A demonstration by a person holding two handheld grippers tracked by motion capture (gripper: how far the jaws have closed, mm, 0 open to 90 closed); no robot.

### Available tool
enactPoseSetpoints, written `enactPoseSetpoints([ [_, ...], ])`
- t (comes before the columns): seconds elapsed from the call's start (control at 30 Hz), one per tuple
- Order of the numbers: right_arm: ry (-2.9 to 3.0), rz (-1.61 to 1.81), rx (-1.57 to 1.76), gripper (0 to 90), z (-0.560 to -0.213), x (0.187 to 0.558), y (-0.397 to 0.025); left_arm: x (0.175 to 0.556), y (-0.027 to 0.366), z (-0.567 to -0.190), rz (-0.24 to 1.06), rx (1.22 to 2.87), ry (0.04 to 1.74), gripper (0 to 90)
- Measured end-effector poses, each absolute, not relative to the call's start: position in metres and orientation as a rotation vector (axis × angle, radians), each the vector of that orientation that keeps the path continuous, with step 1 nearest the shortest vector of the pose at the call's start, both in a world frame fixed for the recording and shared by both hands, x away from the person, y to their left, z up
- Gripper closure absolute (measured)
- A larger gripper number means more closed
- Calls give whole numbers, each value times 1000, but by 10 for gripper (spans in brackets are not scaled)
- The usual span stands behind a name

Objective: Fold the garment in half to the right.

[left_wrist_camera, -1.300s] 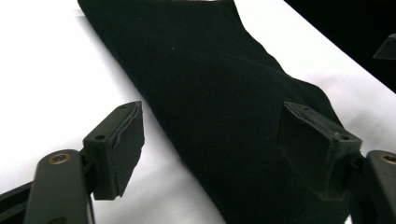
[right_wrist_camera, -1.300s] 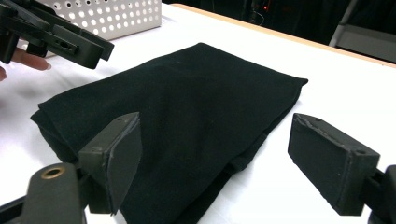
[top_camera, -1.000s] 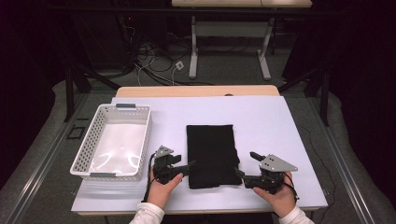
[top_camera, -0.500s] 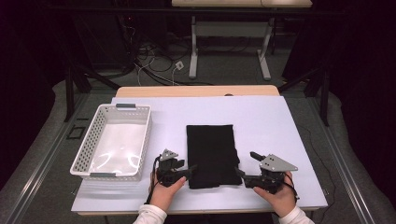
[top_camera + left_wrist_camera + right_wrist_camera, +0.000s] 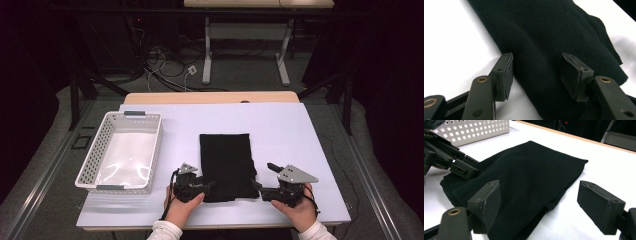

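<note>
A black folded cloth [image 5: 226, 165] lies flat on the white table [image 5: 290, 135], long side running away from me. My left gripper [image 5: 210, 186] is at the cloth's near left corner. In the left gripper view it [image 5: 537, 60] stands open, one pad on the table beside the cloth's [image 5: 544, 30] edge, the other over the fabric. My right gripper [image 5: 257, 186] is at the near right corner. It [image 5: 540, 183] is open too, its jaws spanning the edge of the cloth [image 5: 529, 167]. The left gripper [image 5: 474, 166] also shows across the cloth there.
A white perforated basket [image 5: 87, 165] stands to the left of the cloth, and its wall [image 5: 474, 130] appears in the right gripper view. Bare table lies behind and to the right of the cloth. The table's near edge is just under the person's hands.
My left gripper has slid a little to the right and nearer, onto the cloth's near left corner. The right gripper has hardly moved. The cloth lies as before.
</note>
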State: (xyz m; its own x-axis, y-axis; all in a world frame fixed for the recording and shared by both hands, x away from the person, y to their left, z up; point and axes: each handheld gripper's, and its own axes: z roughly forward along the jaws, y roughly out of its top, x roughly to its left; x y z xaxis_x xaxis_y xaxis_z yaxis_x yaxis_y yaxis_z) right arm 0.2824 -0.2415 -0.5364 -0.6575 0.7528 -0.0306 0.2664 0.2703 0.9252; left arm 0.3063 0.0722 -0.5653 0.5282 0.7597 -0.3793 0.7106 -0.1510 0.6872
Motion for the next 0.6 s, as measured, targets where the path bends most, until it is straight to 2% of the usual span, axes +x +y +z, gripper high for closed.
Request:
enactPoseSetpoints([
  [0.1, 2078, 1373, 921, 188, -537, 283, -242, 304, 70, -565, 105, 1908, 1196, 457],
  [0.23, 2073, 1377, 927, 188, -537, 283, -243, 303, 72, -564, 77, 1907, 1201, 457],
  [0.6, 2075, 1378, 940, 189, -538, 284, -244, 290, 69, -562, 116, 1968, 1177, 449],
])
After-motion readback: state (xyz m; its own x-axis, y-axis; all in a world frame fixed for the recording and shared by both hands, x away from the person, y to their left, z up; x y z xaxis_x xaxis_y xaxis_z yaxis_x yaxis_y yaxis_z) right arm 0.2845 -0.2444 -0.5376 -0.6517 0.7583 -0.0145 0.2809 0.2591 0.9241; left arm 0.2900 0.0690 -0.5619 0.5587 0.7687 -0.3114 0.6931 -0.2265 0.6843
